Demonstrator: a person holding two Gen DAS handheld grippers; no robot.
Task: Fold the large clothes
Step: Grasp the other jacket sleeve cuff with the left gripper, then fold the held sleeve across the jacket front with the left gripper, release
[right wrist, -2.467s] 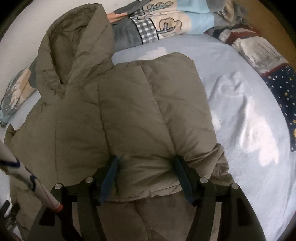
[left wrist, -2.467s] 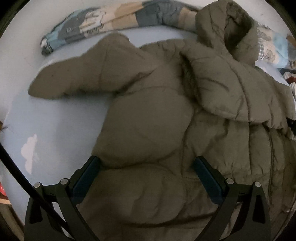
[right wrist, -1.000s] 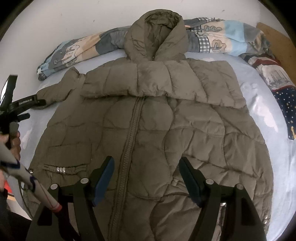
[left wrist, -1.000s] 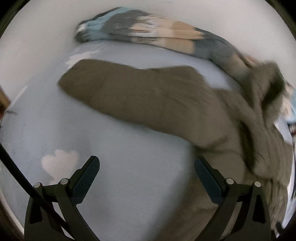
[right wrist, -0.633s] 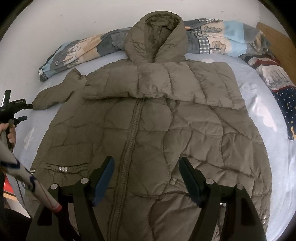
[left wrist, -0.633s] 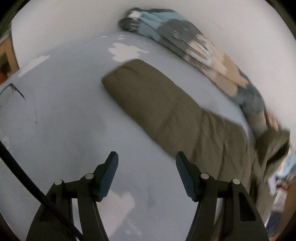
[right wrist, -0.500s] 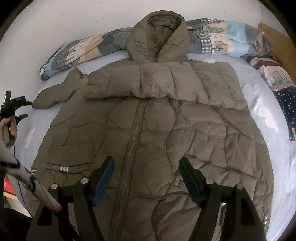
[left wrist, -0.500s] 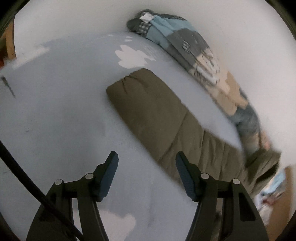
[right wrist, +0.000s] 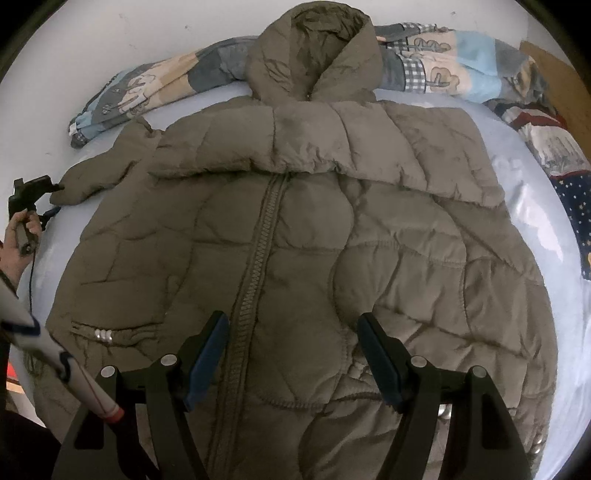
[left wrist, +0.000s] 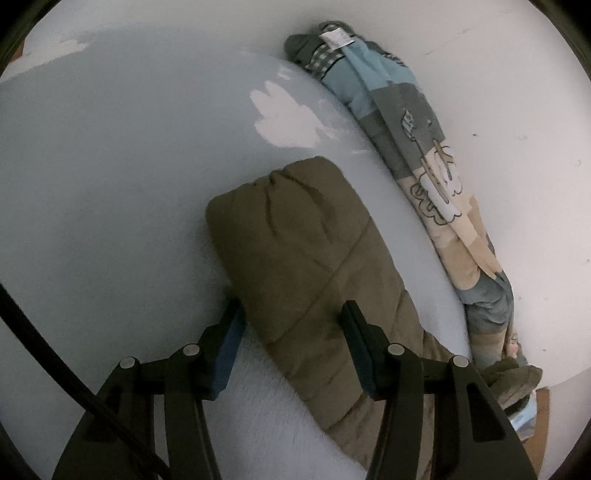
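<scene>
Olive quilted jacket (right wrist: 295, 236) lies front up on the pale blue bed (right wrist: 532, 192), hood at the far side.
Near, the right gripper (right wrist: 291, 341) hovers over the lower front beside the zipper (right wrist: 255, 273), fingers spread. At the left, the left gripper (left wrist: 291, 319) has its spread fingers on both sides of the sleeve (left wrist: 295, 236), not pinching. Far, a patchwork blanket (right wrist: 159, 88) lies along the white wall (right wrist: 147, 33).

The coat's (right wrist: 295, 240) hem runs off the bottom edge of the right wrist view, behind the right tool (right wrist: 293, 334). Its right sleeve is folded over the chest, its cuff hard to make out. In the left wrist view only the sleeve (left wrist: 306, 266) shows, the body cut off
</scene>
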